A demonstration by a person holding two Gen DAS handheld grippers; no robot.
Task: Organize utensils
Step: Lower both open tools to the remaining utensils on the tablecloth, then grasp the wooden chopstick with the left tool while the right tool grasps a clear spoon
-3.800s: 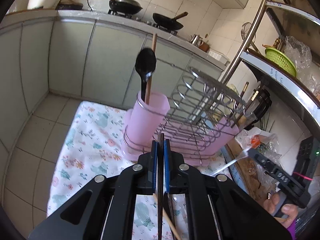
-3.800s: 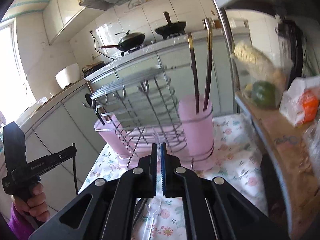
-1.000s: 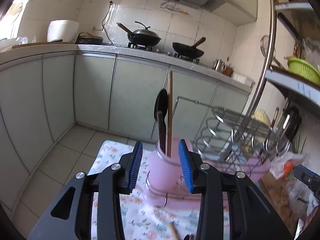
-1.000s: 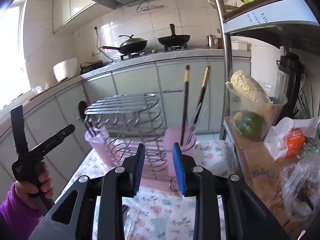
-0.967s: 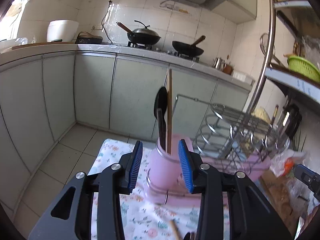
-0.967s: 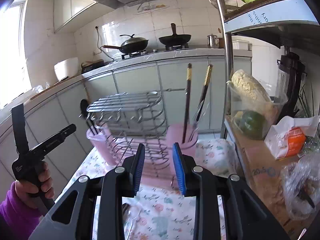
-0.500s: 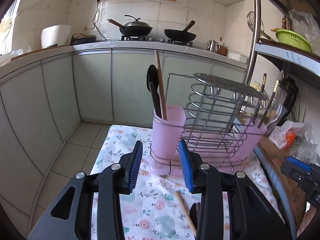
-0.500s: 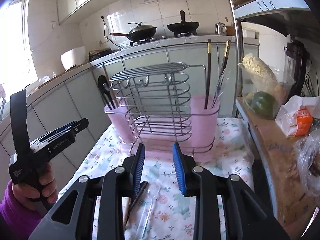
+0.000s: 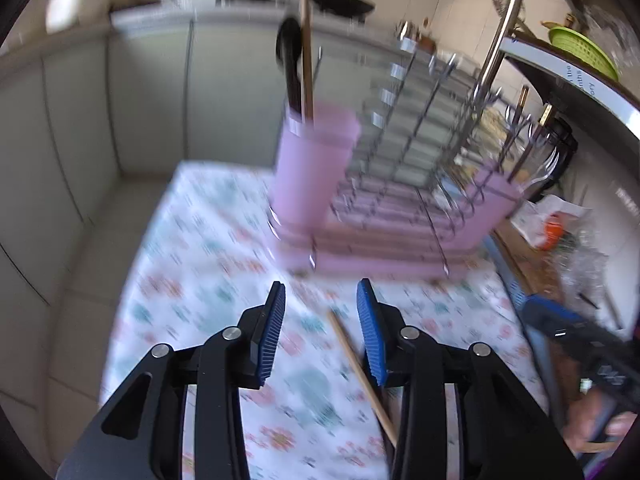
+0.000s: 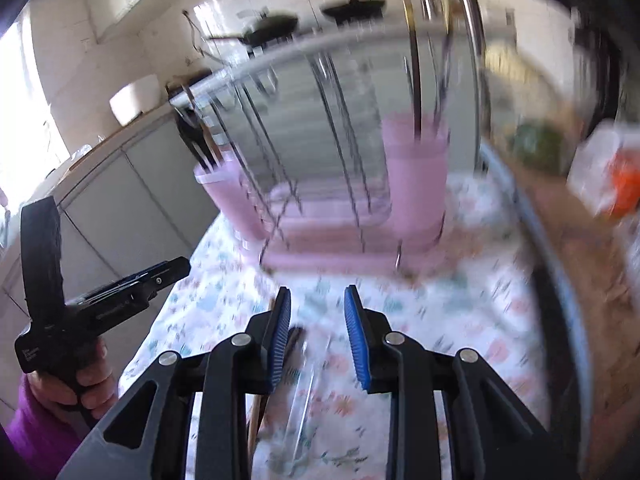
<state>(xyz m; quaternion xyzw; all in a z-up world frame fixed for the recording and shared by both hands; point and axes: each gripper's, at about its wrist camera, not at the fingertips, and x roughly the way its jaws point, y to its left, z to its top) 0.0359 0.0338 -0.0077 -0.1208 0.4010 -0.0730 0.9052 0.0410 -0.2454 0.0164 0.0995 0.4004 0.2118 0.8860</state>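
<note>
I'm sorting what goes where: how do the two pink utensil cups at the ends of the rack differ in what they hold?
The left pink cup holds a black spoon and a plain wooden chopstick. The right pink cup holds two dark chopsticks with gold-banded tops, plus what looks like a clear plastic utensil, though it is blurred. Both cups are pink, stand upright in the wire rack, and keep their utensils standing upright.

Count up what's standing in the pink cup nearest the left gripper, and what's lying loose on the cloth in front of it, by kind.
In the pink cup:
Black spoons: 1
Wooden chopsticks: 1
On the floral cloth:
Wooden chopsticks: 1
Total: 3. The picture is motion-blurred, so thin pieces could be missed.
</note>
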